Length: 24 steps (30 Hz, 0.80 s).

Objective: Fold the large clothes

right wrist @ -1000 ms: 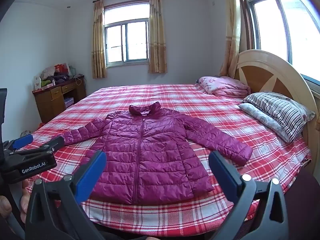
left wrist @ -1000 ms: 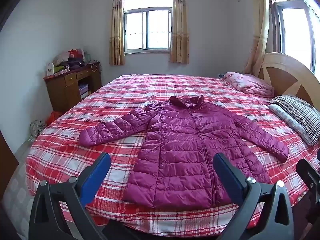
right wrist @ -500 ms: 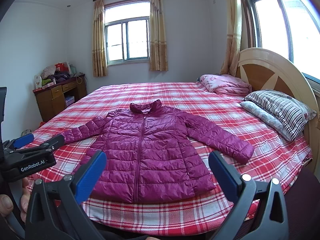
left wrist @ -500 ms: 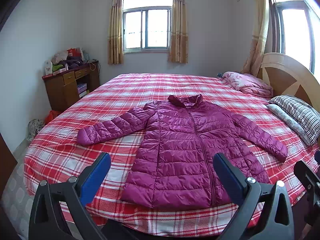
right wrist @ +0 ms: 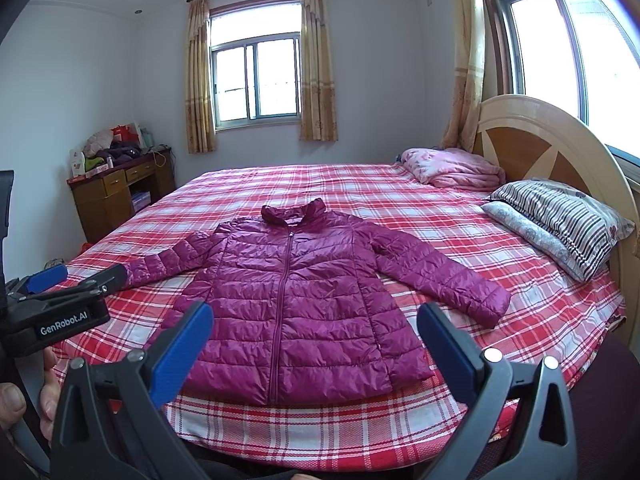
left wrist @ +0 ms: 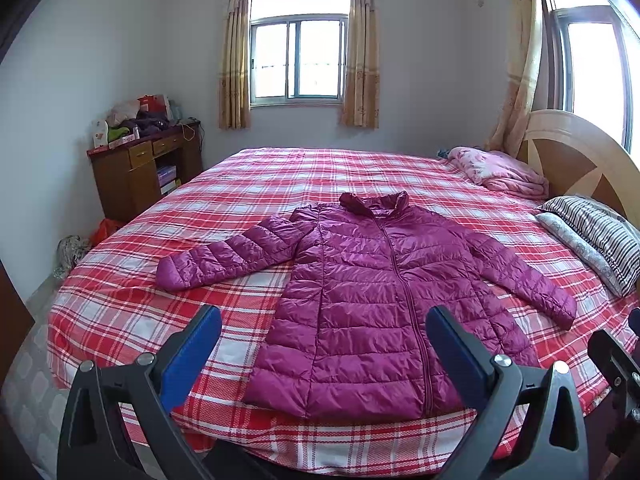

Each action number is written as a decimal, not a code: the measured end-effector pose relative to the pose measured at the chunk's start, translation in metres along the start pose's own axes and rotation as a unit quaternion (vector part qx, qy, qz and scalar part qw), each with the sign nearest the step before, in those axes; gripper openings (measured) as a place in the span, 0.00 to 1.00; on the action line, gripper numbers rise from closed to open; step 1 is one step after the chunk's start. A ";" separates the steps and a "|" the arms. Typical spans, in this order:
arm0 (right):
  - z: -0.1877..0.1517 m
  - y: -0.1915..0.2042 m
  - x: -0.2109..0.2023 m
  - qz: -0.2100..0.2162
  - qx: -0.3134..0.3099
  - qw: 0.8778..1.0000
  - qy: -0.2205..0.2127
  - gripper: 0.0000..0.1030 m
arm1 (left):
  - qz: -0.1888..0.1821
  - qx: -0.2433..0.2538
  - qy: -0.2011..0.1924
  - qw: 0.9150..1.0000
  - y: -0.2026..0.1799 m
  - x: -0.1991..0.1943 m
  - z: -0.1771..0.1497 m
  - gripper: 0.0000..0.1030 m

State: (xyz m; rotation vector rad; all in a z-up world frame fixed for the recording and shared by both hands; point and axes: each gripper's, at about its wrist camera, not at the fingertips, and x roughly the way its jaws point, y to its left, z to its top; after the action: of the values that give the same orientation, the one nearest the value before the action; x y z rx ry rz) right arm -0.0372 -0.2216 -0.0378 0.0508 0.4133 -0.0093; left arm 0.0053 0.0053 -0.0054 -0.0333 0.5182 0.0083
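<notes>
A magenta quilted puffer jacket point(left wrist: 384, 296) lies flat on the red plaid bed point(left wrist: 280, 184), zipped, collar away from me, both sleeves spread out. It also shows in the right wrist view point(right wrist: 296, 304). My left gripper point(left wrist: 324, 344) is open and empty, held above the near edge of the bed before the jacket's hem. My right gripper point(right wrist: 316, 340) is open and empty, also short of the hem. The left gripper's body point(right wrist: 60, 304) shows at the left of the right wrist view.
A pink folded blanket point(right wrist: 452, 168) and striped pillows point(right wrist: 560, 224) lie by the wooden headboard point(right wrist: 552, 148) on the right. A cluttered wooden desk point(left wrist: 144, 168) stands at the left wall. Curtained windows are behind the bed.
Both grippers have shifted slightly; the jacket has not moved and both stay open.
</notes>
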 end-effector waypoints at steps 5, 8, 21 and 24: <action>-0.001 0.004 0.003 0.000 -0.001 1.000 0.001 1.00 | -0.001 0.002 0.000 1.000 0.001 -0.001 0.000 0.99; -0.001 0.004 0.003 0.000 -0.001 1.000 0.002 1.00 | -0.001 0.003 0.001 1.000 0.000 -0.001 0.000 0.99; -0.006 0.008 0.006 0.004 -0.002 1.000 0.005 1.00 | 0.000 0.003 0.003 1.000 -0.002 0.001 -0.002 0.99; -0.007 0.009 0.006 0.004 -0.003 1.000 0.004 1.00 | 0.000 0.003 0.003 1.000 -0.001 0.001 -0.002 0.99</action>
State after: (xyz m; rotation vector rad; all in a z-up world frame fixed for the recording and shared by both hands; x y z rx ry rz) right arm -0.0342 -0.2126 -0.0460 0.0474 0.4213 0.0001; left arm 0.0055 0.0038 -0.0081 -0.0266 0.5241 0.0063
